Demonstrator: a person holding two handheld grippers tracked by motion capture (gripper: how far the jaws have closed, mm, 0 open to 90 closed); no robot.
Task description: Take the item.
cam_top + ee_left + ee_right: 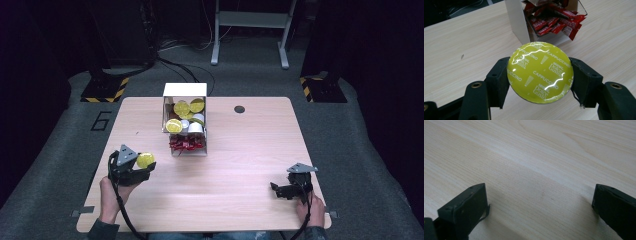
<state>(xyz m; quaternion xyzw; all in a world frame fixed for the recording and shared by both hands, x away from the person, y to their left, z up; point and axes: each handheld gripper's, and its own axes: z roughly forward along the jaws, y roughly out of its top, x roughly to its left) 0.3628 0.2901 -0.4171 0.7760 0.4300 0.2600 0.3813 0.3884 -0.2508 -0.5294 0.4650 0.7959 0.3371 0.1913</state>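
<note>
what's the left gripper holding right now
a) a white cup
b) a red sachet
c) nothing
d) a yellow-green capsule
d: the left gripper has its jaws closed on either side of a yellow-green capsule printed "Cappuccino", held in front of the box.

My left gripper [141,165] clamps a yellow coffee pod [540,72]; my right gripper [278,188] rests low, jaws spread wide
</note>
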